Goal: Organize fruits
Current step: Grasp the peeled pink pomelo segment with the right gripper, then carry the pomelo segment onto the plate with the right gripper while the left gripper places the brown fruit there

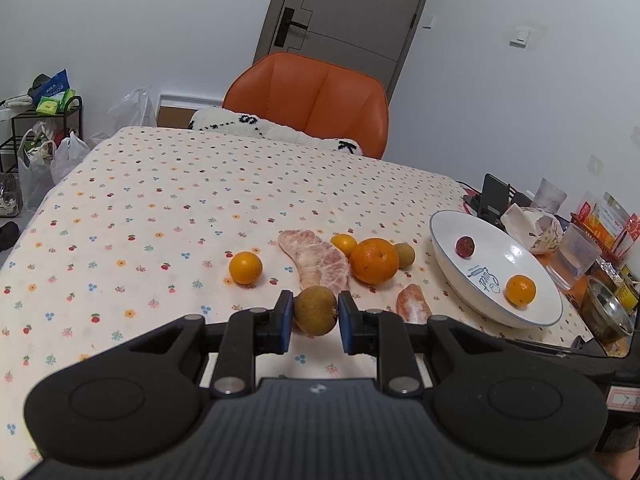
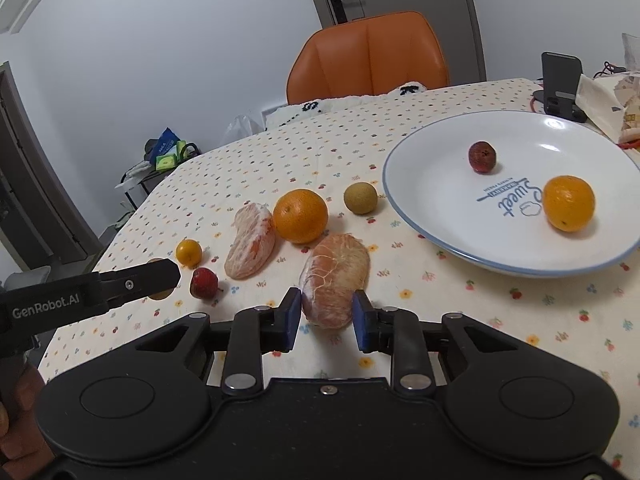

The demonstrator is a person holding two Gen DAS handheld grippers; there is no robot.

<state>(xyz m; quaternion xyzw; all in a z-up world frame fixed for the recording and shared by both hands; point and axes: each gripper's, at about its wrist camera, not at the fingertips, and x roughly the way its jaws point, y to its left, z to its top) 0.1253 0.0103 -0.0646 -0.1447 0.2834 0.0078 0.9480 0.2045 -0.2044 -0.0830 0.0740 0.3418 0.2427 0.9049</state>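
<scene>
In the left wrist view my left gripper (image 1: 316,313) is shut on a round brown-green fruit (image 1: 315,307), low over the flowered tablecloth. In the right wrist view my right gripper (image 2: 327,317) has both pads against the near end of a peeled pomelo segment (image 2: 336,268) that lies on the cloth. A white plate (image 2: 440,184) at the right holds a dark red fruit (image 2: 482,157) and a small orange (image 2: 569,203). Loose on the cloth are a large orange (image 2: 300,216), a second pomelo segment (image 2: 250,247), a small orange (image 2: 189,252), a red fruit (image 2: 204,283) and another brown-green fruit (image 2: 360,198).
An orange chair (image 1: 316,96) stands at the table's far side. Right of the plate are a phone stand (image 2: 560,80), plastic cups (image 1: 576,252), snack packets (image 1: 604,224) and a metal bowl (image 1: 608,316). A person's hand (image 2: 16,432) shows at the lower left.
</scene>
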